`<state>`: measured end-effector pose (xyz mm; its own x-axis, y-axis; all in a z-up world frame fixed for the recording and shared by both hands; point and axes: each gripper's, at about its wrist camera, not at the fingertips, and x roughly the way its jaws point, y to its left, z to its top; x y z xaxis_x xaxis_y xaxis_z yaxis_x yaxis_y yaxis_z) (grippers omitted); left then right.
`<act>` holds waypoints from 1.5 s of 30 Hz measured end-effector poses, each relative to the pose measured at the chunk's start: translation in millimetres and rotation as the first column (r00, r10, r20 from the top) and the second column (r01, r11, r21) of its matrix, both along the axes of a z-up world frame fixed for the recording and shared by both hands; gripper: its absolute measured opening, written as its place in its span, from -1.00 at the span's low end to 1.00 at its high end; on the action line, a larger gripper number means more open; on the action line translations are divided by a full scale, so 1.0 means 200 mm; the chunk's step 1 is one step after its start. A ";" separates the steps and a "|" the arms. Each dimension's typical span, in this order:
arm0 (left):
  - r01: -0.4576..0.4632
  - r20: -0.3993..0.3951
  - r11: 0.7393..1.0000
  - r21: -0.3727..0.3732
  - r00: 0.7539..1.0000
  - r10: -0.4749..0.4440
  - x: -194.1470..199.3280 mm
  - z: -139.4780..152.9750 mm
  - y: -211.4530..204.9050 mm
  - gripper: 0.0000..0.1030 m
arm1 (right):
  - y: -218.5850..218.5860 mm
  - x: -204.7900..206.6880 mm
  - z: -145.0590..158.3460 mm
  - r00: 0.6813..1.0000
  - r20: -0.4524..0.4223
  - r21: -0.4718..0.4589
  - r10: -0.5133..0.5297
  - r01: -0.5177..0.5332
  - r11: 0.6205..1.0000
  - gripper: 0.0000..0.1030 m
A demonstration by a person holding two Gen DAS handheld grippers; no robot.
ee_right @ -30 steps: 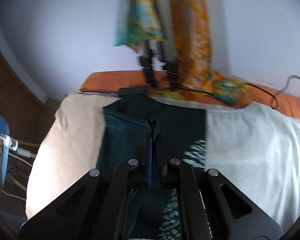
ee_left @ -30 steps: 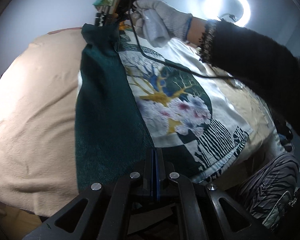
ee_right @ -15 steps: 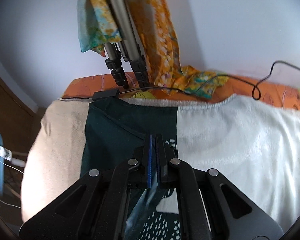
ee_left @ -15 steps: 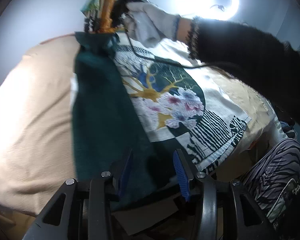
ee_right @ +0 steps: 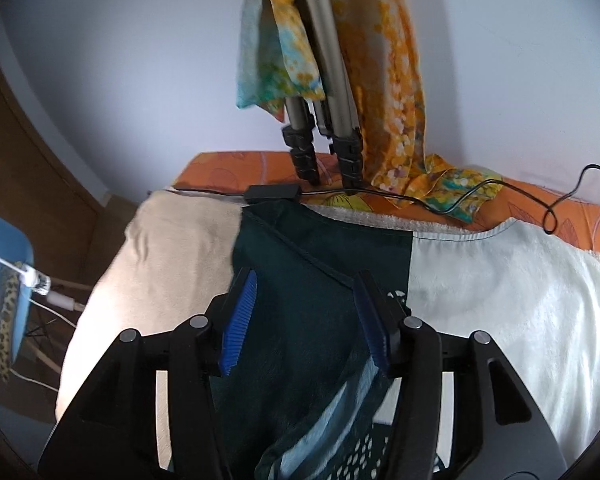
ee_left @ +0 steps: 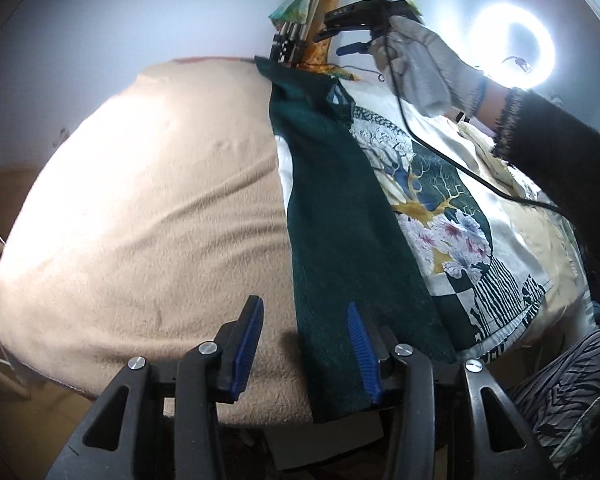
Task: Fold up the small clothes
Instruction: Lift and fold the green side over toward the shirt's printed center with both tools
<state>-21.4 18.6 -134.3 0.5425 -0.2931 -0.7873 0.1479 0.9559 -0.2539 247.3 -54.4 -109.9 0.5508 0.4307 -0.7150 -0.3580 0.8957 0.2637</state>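
Left gripper (ee_left: pixel 306 344): jaws wide apart, holding nothing.
Shirt (ee_left: pixel 440 216): lies flat ahead of the jaws, to their right. It has a tree and flowers on it.
Green fold (ee_left: pixel 340 232): runs from the right jaw far ahead.
Blanket (ee_left: pixel 148 208): tan, under and left of the jaws.
Right gripper (ee_left: pixel 354 30): far ahead, up off the shirt, in a gloved hand (ee_left: pixel 424 68).

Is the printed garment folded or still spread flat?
Partly folded: a dark green strip of the garment's side lies turned over its printed front, which remains mostly spread out on the beige blanket.
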 end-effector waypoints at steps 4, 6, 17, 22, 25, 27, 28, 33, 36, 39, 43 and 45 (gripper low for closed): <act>0.005 0.016 1.000 0.008 1.000 -0.005 -0.03 0.02 -0.02 -0.14 | -0.13 -0.16 0.11 1.000 0.019 0.019 0.002 -0.003 1.000 0.04; 0.011 0.024 1.000 0.011 1.000 -0.012 -0.04 0.04 -0.04 -0.14 | -0.22 -0.27 0.17 0.999 0.041 0.019 0.002 -0.002 1.000 0.04; 0.076 0.057 0.996 0.053 0.995 -0.079 -0.06 0.05 -0.27 -0.14 | -0.74 -0.74 0.28 0.997 0.049 0.036 -0.062 0.060 0.998 0.04; 0.165 0.041 0.985 0.053 0.985 -0.167 -0.11 0.01 -0.43 0.15 | -0.74 -0.74 0.18 0.999 -0.008 0.071 -0.037 0.037 0.997 0.04; 0.187 0.044 0.978 0.095 0.980 -0.192 -0.13 -0.01 -0.49 0.14 | -0.68 -0.65 0.09 0.997 -0.069 0.124 -0.029 0.037 0.992 0.04; 0.183 0.034 0.974 0.130 0.981 -0.189 -0.11 -0.03 -0.50 0.06 | -0.61 -0.56 0.01 0.993 -0.115 0.157 -0.017 0.035 0.987 0.04; 0.180 0.028 0.974 0.137 0.982 -0.185 -0.10 -0.04 -0.50 -0.19 | -0.58 -0.51 -0.03 0.990 -0.140 0.172 -0.011 0.035 0.985 0.04; 0.171 0.016 0.978 0.117 0.985 -0.174 -0.08 -0.08 -0.46 -0.62 | -0.43 -0.29 -0.19 0.973 -0.225 0.180 -0.045 0.087 0.980 0.04; 0.176 0.008 0.981 0.080 0.984 -0.177 -0.07 -0.09 -0.42 -0.88 | -0.37 -0.14 -0.27 0.961 -0.262 0.176 -0.085 0.134 0.975 0.04; 0.173 -0.011 0.985 0.023 0.985 -0.173 -0.04 -0.10 -0.39 -0.98 | -0.34 -0.02 -0.32 0.955 -0.276 0.170 -0.109 0.161 0.972 0.04; 0.178 -0.029 0.984 -0.016 0.984 -0.178 -0.03 -0.09 -0.37 -1.00 | -0.27 0.09 -0.35 0.960 -0.246 0.127 -0.132 0.167 0.978 0.04; 0.182 -0.031 0.983 -0.027 0.983 -0.183 -0.03 -0.09 -0.36 -1.00 | -0.24 0.12 -0.35 0.965 -0.225 0.109 -0.132 0.160 0.981 0.00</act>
